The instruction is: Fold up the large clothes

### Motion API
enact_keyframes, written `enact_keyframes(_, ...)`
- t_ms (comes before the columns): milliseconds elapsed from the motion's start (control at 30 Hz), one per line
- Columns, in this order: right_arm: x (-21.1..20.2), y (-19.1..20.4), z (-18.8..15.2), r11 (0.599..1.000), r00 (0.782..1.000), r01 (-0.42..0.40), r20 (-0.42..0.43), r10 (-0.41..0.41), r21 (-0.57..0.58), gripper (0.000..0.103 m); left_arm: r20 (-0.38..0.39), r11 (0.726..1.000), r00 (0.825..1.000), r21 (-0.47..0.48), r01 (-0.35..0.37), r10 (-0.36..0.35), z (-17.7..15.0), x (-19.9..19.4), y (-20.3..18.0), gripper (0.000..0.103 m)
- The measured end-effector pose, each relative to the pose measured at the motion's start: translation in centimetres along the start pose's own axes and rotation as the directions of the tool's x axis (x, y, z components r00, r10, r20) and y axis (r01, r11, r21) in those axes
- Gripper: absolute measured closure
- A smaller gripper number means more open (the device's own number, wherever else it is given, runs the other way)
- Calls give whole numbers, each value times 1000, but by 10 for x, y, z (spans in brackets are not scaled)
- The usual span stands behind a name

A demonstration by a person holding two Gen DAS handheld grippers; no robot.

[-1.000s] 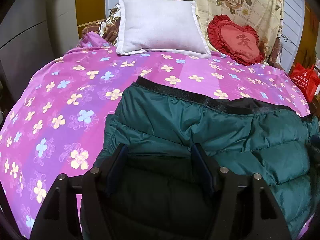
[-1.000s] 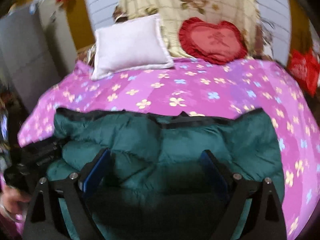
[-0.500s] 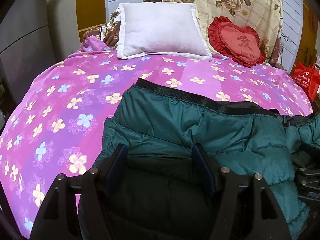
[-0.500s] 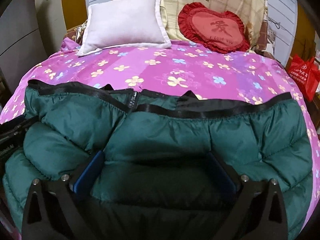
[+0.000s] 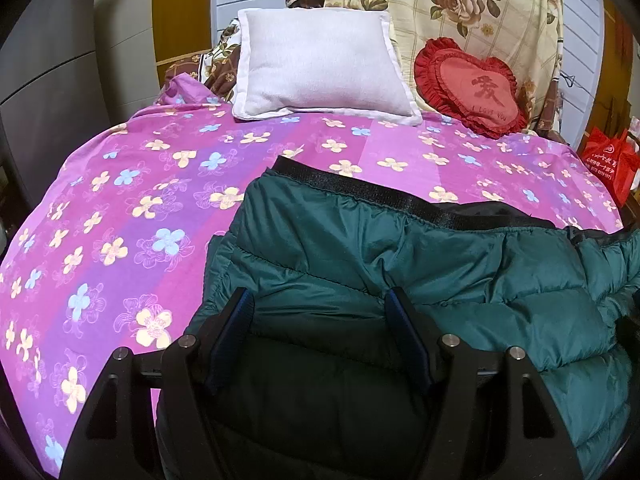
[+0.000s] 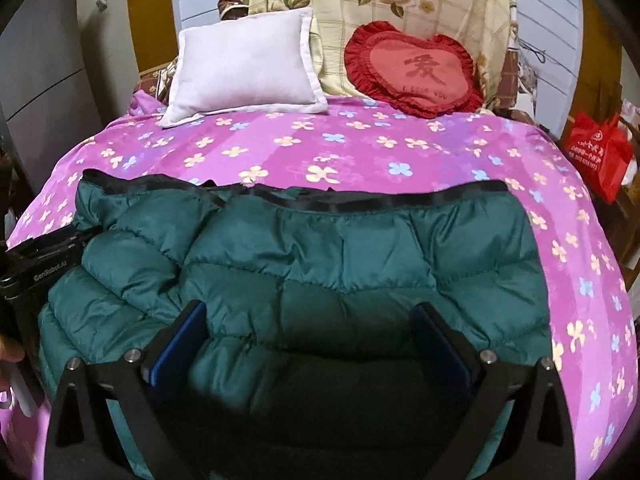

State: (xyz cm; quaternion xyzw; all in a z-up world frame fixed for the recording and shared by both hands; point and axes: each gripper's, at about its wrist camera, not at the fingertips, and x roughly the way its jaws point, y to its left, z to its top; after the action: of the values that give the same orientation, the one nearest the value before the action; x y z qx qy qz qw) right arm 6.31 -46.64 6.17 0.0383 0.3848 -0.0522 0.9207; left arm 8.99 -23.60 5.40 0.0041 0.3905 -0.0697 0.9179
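jacket (image 6: 360, 248): 1, dark green quilted puffer, lying on the bed's near half, black trim edge facing the pillows; spreads under both grippers. Also in left view (image 5: 460, 264).
jacket, hidden: near part lost in shadow below the gripper frames in both views; sleeves/collar can't be made out; right end cut off by frame edge in left view.
black trim (image 6: 384, 200): 1 band along far edge, bunched and overlapping near its left-centre; zip or fold there – can't tell.
left gripper (image 5: 320, 320): jaws apart, blue pads each side of a puffed jacket section; fabric betw. them, pads not seen pressing. Its black body also shows at left edge of right view (image 6: 44, 256), partly cut off.
right gripper (image 6: 312, 328): jaws spread wide over jacket's near-middle, fabric betw. them, no pinch seen.
hand (image 6: 10, 354): sliver only at left edge, cut off.
bedspread (image 5: 120, 208): 1, pink/purple w. flower print; bed edges fall out of frame.
white pillow (image 5: 320, 64): 1, at head of bed, well apart from jacket.
heart cushion (image 5: 472, 88): 1, red, frilled, right of pillow; small text under the character hard to read.
floral quilt (image 6: 380, 8): 1, cream w. roses, propped behind pillows; top cut off.
red bag (image 6: 600, 152): 1, beside bed at right; print illegible.
cabinet (image 5: 52, 60): grey, left of bed, only partly in frame.
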Motion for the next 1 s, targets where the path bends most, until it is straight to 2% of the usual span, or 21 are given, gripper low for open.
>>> enact_keyframes(100, -16, 1, -2, 1000, 997, 30, 73, -30, -5, 1, 3, 1000, 1000, -1, 2, -2, 0, 0, 0, 44)
enact_keyframes(200, -17, -1, -3, 993, 991, 116, 76, -114, -29, 1, 5, 1000, 1000, -3, 2, -2, 0, -1, -2, 44)
enact_keyframes(333, -12, -20, -5, 991, 989, 133, 65, -134, 25, 1, 7, 1000, 1000, -4, 4, -4, 0, -1, -2, 44)
enact_keyframes(433, 12, -39, -11, 992, 996, 94, -18, -93, 86, 1, 8, 1000, 1000, -6, 7, -7, 0, -1, -2, 44)
enact_keyframes(533, 26, -42, -14, 993, 996, 83, -36, -80, 88, 1, 7, 1000, 1000, -16, 13, -13, 1, -1, -2, 44)
enact_keyframes(633, 31, -38, -13, 991, 993, 109, -50, -106, 76, 1, -7, 1000, 1000, -24, 16, -17, 2, -3, -1, 44)
enact_keyframes(700, 22, -35, -12, 990, 992, 121, -45, -118, 74, 1, -21, 999, 999, -36, 32, -32, 1, -11, 4, 44)
enact_keyframes(800, -2, -32, -15, 992, 997, 80, 4, -80, 100, 1, -15, 993, 996, -79, 90, -91, -1, -31, 16, 44)
enact_keyframes(1000, -40, -37, -24, 992, 1000, -4, 24, 1, 129, 0, 7, 993, 995, -50, 103, -102, -14, -71, 32, 44)
